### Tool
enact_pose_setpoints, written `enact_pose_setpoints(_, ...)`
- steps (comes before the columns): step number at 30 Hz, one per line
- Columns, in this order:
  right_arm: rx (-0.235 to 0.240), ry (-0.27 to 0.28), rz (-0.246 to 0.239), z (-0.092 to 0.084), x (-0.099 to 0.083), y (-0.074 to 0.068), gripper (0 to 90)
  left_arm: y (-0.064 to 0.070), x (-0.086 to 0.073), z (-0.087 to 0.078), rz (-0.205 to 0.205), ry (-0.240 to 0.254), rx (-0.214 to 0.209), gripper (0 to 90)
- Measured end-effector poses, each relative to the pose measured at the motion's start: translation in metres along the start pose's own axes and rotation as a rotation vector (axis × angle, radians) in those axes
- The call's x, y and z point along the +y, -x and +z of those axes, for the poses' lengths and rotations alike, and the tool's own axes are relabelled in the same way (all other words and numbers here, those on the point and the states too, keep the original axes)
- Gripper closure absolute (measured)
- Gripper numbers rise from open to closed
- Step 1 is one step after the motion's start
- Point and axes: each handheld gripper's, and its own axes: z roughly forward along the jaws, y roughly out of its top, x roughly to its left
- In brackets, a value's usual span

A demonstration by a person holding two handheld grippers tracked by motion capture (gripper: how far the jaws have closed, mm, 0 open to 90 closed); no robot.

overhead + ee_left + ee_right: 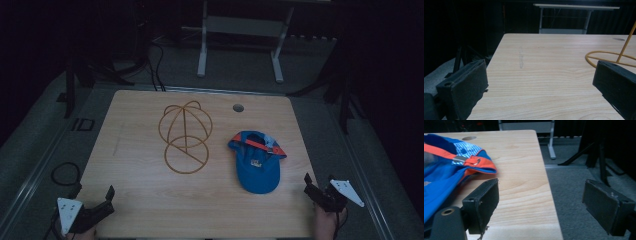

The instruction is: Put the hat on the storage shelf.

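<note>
— So where does the blue baseball cap with the orange strap lie?
— On the right half of the light wooden table, brim toward the person, just beside the yellow wire cap-shaped frame standing at mid-table.
— What do the gripper views add?
— Up close, the right gripper view shows the cap's metal strap ring and the table's right edge, with grey floor beyond. The left gripper view catches a faint scuff mark on the wood.
— And the grippers?
— The left gripper rests at the near-left corner, jaws wide apart and empty. The right gripper, at the near-right edge, is equally spread, one jaw over the floor.
— Anything cut off?
— The frame's top, in the left gripper view; the background is too dark to read.
</note>
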Motion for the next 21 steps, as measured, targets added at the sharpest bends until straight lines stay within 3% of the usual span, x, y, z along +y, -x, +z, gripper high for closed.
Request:
enact_pose_setpoints(7,0.04,-0.04,0.008,0.001,0.004,0.003,14.2,0.002,0.001,0.0,0.007,-0.007,-0.002,0.0)
enact_pose_setpoints(11,0.121,-0.071,0.02,0.004,0.015,0.007,14.2,0.004,0.001,0.0,0.002,-0.008,-0.02,0.0)
enact_pose_setpoints(18,0.176,-0.091,0.06,0.005,0.037,0.014,13.7,0.013,0.004,-0.001,-0.02,0.006,-0.096,0.0)
enact_pose_setpoints(21,0.217,-0.12,0.044,0.01,0.052,0.013,13.0,0.018,0.005,-0.001,-0.013,-0.007,-0.132,0.0)
